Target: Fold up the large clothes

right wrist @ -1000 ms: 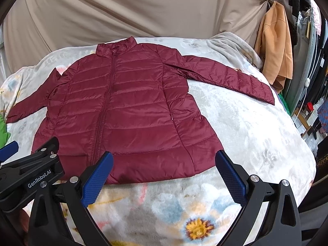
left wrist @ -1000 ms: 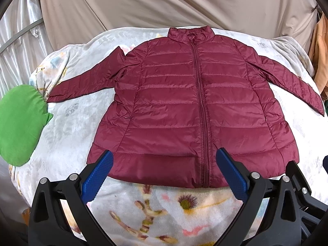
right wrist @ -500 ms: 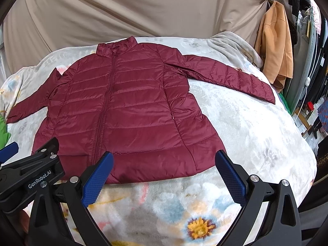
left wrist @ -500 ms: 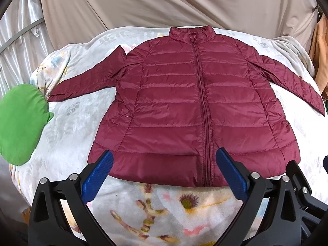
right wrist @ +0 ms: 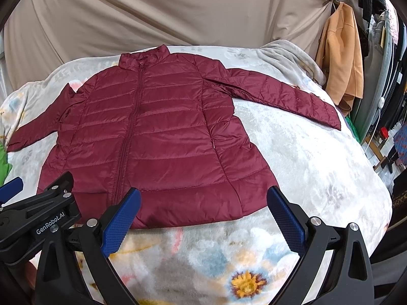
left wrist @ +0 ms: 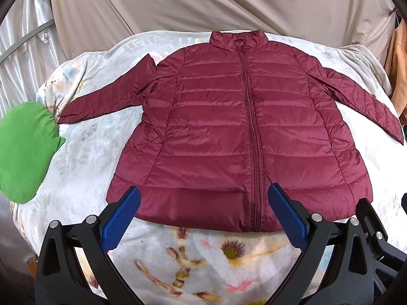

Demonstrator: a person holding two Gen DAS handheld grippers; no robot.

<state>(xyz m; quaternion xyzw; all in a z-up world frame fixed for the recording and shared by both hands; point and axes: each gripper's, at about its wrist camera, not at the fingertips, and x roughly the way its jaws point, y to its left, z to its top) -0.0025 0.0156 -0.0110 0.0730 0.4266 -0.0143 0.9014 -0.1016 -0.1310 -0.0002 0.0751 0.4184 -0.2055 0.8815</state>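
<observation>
A maroon quilted jacket (left wrist: 229, 132) lies flat and zipped, front up, on a floral blanket (left wrist: 178, 259), collar at the far side and both sleeves spread outward. My left gripper (left wrist: 203, 203) hovers open over the hem, near the zip's lower end. My right gripper (right wrist: 203, 203) is also open, over the hem's right corner of the jacket (right wrist: 157, 137). Neither holds any cloth. The left gripper's black body (right wrist: 38, 218) shows at the lower left of the right wrist view.
A green cushion (left wrist: 23, 150) rests at the blanket's left edge. Beige cloth (left wrist: 203, 5) hangs behind the bed. An orange garment (right wrist: 340, 53) hangs at the right, with dark clothes and floor clutter beyond the blanket's (right wrist: 318, 157) right edge.
Both grippers have crept slightly towards the jacket's hem; the jacket itself has not moved and both grippers stay open.
</observation>
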